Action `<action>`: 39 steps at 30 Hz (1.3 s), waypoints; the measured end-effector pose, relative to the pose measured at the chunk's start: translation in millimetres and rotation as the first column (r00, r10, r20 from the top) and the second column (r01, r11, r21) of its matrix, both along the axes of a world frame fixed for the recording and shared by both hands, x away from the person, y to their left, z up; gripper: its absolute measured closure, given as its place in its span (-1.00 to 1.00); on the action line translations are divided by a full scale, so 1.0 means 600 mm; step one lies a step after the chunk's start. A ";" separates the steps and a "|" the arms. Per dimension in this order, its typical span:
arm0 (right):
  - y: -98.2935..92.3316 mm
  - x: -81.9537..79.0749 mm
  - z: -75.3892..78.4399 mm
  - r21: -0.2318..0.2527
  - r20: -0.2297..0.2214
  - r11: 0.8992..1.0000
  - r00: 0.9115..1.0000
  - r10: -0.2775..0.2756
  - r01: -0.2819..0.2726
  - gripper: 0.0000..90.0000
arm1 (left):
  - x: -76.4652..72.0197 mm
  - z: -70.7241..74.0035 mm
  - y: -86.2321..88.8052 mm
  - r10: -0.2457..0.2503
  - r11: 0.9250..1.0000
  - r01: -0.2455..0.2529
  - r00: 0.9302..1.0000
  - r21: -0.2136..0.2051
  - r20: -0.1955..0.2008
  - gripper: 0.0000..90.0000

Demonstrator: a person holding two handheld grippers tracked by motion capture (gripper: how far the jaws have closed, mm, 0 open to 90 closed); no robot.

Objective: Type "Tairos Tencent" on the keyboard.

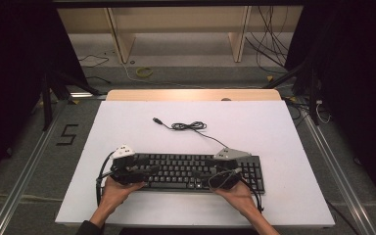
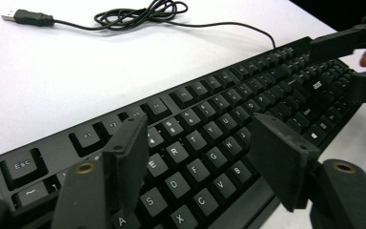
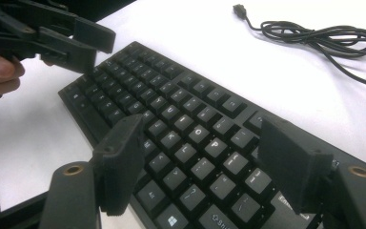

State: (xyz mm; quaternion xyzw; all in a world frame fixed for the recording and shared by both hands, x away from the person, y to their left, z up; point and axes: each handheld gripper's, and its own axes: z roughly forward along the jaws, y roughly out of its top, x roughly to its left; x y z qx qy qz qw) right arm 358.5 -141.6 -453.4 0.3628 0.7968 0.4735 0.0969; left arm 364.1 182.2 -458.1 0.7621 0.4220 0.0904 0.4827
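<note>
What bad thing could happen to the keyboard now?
Both grippers, left and right, hover with open jaws just above the keyboard, so lowering them might press or scrape keys. If the keyboard gets lifted or slid, its loose cable, coiled behind it on the table, could drag or snag.

One flat black plastic keyboard [image 1: 196, 171] with one thin black cable [image 1: 191, 126] ending in one black USB plug [image 1: 156, 120], two black hand-held grippers, left [image 1: 149, 170] and right [image 1: 214, 177], each with two jaws, all on one white bench [image 1: 127, 122].
</note>
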 end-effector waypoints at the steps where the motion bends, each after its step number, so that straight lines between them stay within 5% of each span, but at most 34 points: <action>1: 0.001 0.001 0.000 0.000 -0.001 1.000 1.000 -0.002 0.002 -0.25 | -0.002 0.000 0.000 0.001 1.000 -0.001 1.000 -0.006 0.002 -0.18; 17: 0.012 0.019 0.000 -0.007 0.003 1.000 1.000 -0.004 0.004 -0.12 | -0.022 0.001 0.017 0.018 0.999 -0.016 0.999 -0.049 0.042 -0.30; 39: 0.051 0.044 -0.010 -0.068 -0.035 0.998 0.999 0.003 -0.005 0.63 | -0.042 -0.003 0.021 0.009 0.999 -0.005 0.998 -0.053 0.063 -0.37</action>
